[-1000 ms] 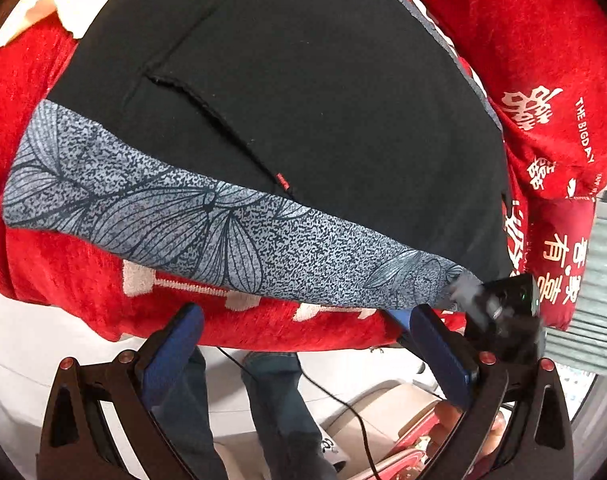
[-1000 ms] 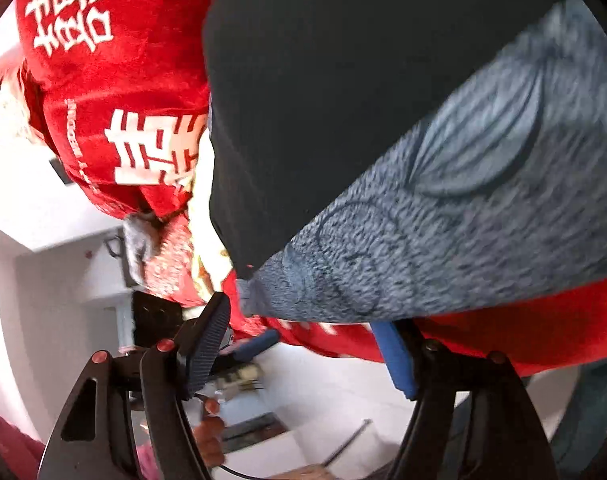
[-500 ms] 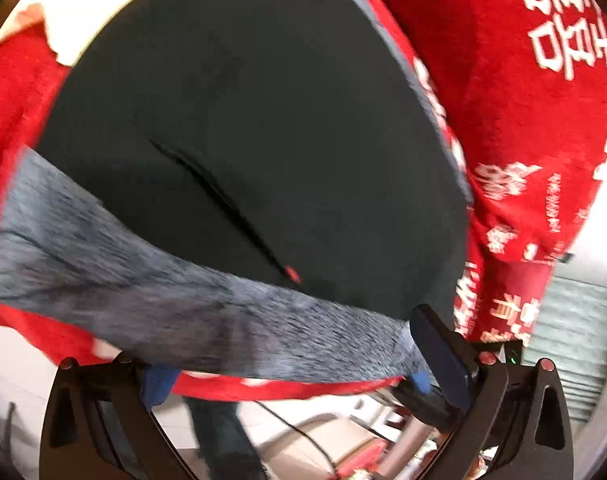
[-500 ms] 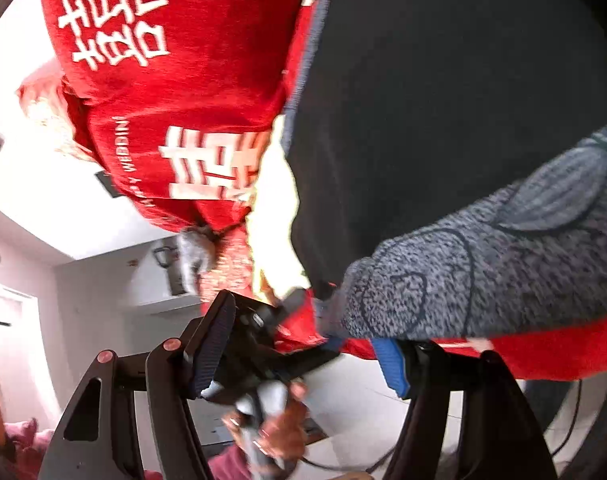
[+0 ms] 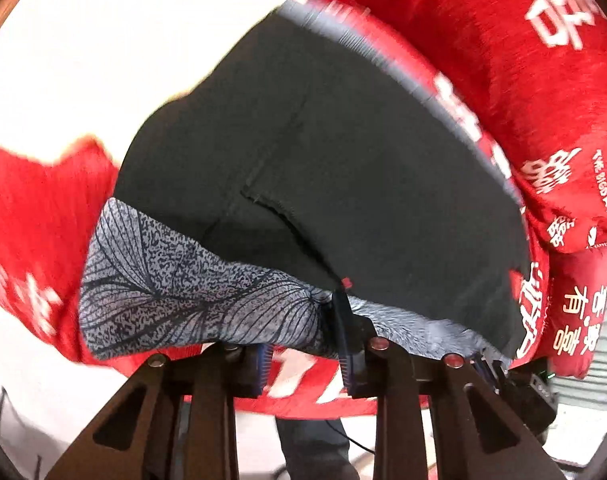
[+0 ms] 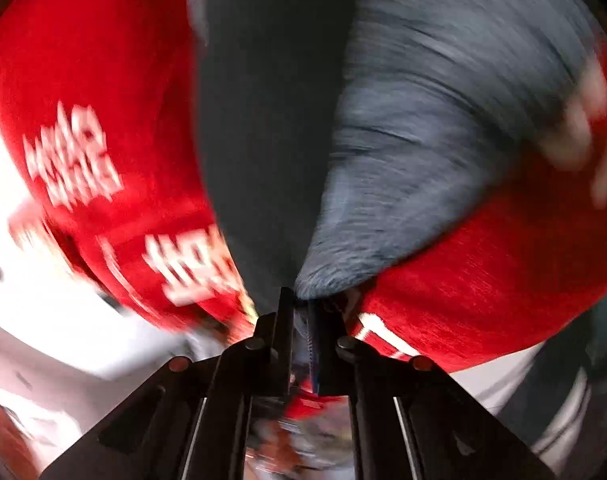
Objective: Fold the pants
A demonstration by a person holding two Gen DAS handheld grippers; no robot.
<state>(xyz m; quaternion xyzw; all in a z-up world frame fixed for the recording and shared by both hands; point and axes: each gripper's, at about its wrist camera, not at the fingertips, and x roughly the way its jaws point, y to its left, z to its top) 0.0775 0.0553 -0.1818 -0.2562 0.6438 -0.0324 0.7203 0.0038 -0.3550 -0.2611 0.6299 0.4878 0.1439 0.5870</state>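
The black pants [image 5: 323, 168] with a grey leaf-patterned band [image 5: 175, 300] lie on a red blanket [image 5: 503, 40]. My left gripper [image 5: 303, 340] is shut on the patterned band's near edge, which bunches between its blue pads. In the right wrist view, which is blurred by motion, my right gripper [image 6: 299, 320] is shut on the corner of the grey band [image 6: 403, 180], with the black cloth [image 6: 263, 140] to its left.
The red blanket with white characters [image 6: 83, 120] covers the bed under the pants. A red pillow [image 5: 575, 312] lies at the right. White surface [image 5: 123, 40] shows beyond the pants. A person's legs [image 5: 315, 448] stand below the bed edge.
Both grippers went from open to shut on the grey band's edge, the left near its middle and the right at its corner. The right view now blurs with motion.
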